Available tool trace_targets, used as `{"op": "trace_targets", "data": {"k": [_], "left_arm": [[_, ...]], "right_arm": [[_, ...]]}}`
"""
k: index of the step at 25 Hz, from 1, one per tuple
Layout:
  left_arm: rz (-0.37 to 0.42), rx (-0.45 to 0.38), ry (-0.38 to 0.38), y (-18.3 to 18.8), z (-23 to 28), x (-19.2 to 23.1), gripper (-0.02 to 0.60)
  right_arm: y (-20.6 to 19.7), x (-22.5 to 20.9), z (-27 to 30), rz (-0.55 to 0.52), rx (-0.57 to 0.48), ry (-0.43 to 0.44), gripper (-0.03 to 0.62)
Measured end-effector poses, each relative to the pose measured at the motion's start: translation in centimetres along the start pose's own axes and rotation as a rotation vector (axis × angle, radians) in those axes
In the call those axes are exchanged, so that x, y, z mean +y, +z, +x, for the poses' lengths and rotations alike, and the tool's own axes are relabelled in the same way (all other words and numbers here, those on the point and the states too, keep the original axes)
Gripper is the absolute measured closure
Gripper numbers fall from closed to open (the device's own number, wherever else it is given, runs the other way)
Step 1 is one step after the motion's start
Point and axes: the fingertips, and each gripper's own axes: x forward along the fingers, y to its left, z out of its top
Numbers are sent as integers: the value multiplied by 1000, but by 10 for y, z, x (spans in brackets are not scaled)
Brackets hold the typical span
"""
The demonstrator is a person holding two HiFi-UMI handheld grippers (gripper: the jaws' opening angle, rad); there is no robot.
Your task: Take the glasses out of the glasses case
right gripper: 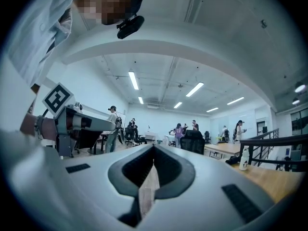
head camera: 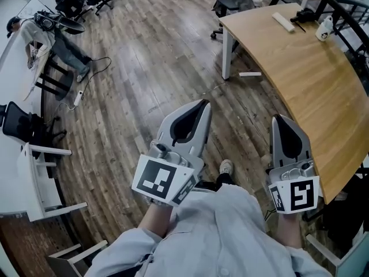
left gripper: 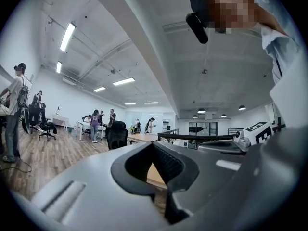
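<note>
Held level at the waist: left gripper (head camera: pixel 203 104) and right gripper (head camera: pixel 281 120), both closed on nothing (nothing to open in sight). Presumably bound for the table (head camera: pixel 311 79).

The left gripper (head camera: pixel 203 104) and right gripper (head camera: pixel 280 119) hang side by side over the floor (head camera: pixel 144 68), beside the curved table's (head camera: pixel 311 79) left edge. A bottle (head camera: pixel 324 29) stands at its far-right edge.

Head view: high, steeply down on floor (head camera: pixel 144 68), counter (head camera: pixel 311 79). Gripper views: level, close behind left tongs (left gripper: pixel 153 145), right tongs (right gripper: pixel 153 148); all share counter.
</note>
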Motion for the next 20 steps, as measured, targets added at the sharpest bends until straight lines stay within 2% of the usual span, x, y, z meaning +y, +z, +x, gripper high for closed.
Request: {"op": "trace_targets", "data": {"k": [10,20], "left_arm": [[11,-6,42,2,74,18,577],[2,2,51,-3,105,33,577]], "right_arm": [[-15,-71,49,-18,15,5,594],[-26,-94,74,-20,39,3,594]]}}
